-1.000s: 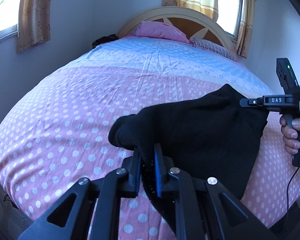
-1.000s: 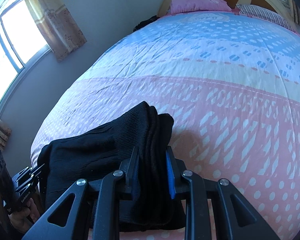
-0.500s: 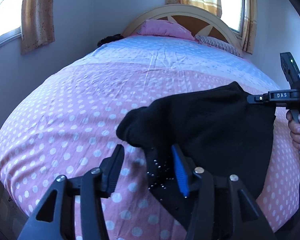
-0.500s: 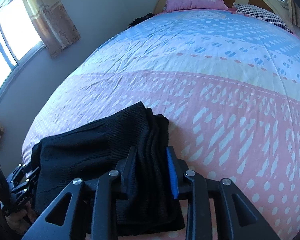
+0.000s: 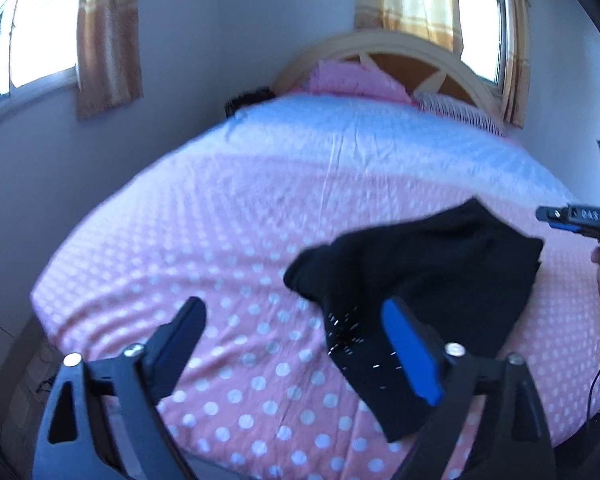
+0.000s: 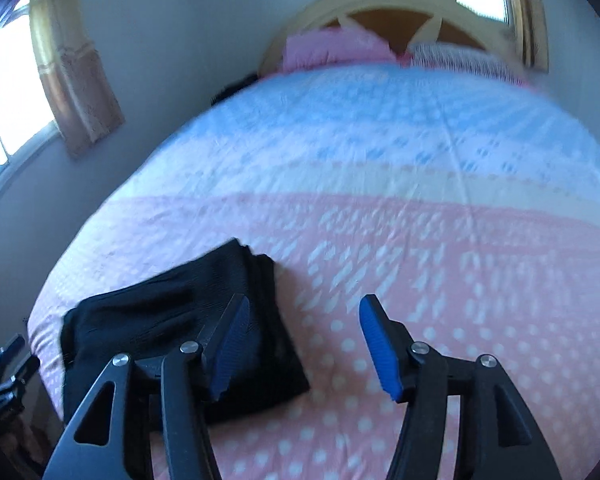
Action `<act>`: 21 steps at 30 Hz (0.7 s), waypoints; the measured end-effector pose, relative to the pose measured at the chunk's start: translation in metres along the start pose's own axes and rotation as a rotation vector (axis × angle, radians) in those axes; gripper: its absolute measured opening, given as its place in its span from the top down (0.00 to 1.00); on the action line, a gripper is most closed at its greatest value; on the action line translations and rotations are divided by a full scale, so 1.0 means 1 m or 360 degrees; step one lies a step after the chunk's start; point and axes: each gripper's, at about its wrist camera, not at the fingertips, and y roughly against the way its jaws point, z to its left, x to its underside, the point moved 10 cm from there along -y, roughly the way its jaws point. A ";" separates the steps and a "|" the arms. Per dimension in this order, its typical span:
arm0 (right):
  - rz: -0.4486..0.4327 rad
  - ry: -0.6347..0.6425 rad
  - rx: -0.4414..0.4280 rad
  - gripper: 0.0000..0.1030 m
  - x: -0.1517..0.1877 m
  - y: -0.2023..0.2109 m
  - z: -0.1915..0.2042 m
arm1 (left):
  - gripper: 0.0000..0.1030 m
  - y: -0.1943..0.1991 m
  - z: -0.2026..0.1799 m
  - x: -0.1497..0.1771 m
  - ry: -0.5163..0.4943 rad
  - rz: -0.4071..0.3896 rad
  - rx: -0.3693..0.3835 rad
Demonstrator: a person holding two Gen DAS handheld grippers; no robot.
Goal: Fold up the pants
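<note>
The black pants (image 5: 428, 280) lie folded into a compact bundle on the pink dotted bedspread (image 5: 220, 248), near the foot of the bed. My left gripper (image 5: 296, 332) stands wide open above the bundle's left edge, holding nothing. In the right wrist view the same black pants (image 6: 172, 320) sit at lower left, and my right gripper (image 6: 304, 344) is wide open just right of them, its left finger (image 6: 228, 344) over the bundle's near right corner. The other tool (image 5: 580, 216) and a hand show at the left wrist view's right edge.
The bedspread turns blue (image 6: 380, 136) toward the headboard (image 5: 404, 56), where a pink pillow (image 6: 332, 48) and a striped pillow (image 6: 460, 56) lie. Curtained windows (image 5: 108, 36) flank the bed. A dark item (image 5: 248, 100) sits at the bed's far left corner.
Both grippers let go of the pants: the left opened first, then the right, and both pulled back and up. The bundle stays on the bed.
</note>
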 end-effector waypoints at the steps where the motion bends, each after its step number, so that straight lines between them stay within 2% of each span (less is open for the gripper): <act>1: -0.0030 0.0018 0.0003 0.42 0.000 0.011 0.004 | 0.08 0.011 -0.004 -0.005 -0.0012 -0.0039 0.0007; 5: -0.0199 0.0114 0.0027 0.36 0.006 0.065 0.024 | 0.03 0.038 -0.020 -0.021 -0.0065 -0.0122 -0.0002; 7: -0.0317 0.0157 0.0037 0.26 0.010 0.098 0.036 | 0.01 0.053 -0.030 -0.030 -0.0102 -0.0174 0.0002; 9: -0.0383 0.0191 0.0014 0.24 0.014 0.121 0.047 | 0.00 0.064 -0.039 -0.035 -0.0126 -0.0214 0.0014; 18: -0.0480 0.0323 0.0015 0.23 0.031 0.175 0.077 | 0.00 0.091 -0.061 -0.047 -0.0185 -0.0302 0.0034; 21: -0.0490 0.0324 0.0015 0.23 0.033 0.178 0.079 | 0.00 0.093 -0.062 -0.047 -0.0176 -0.0311 0.0035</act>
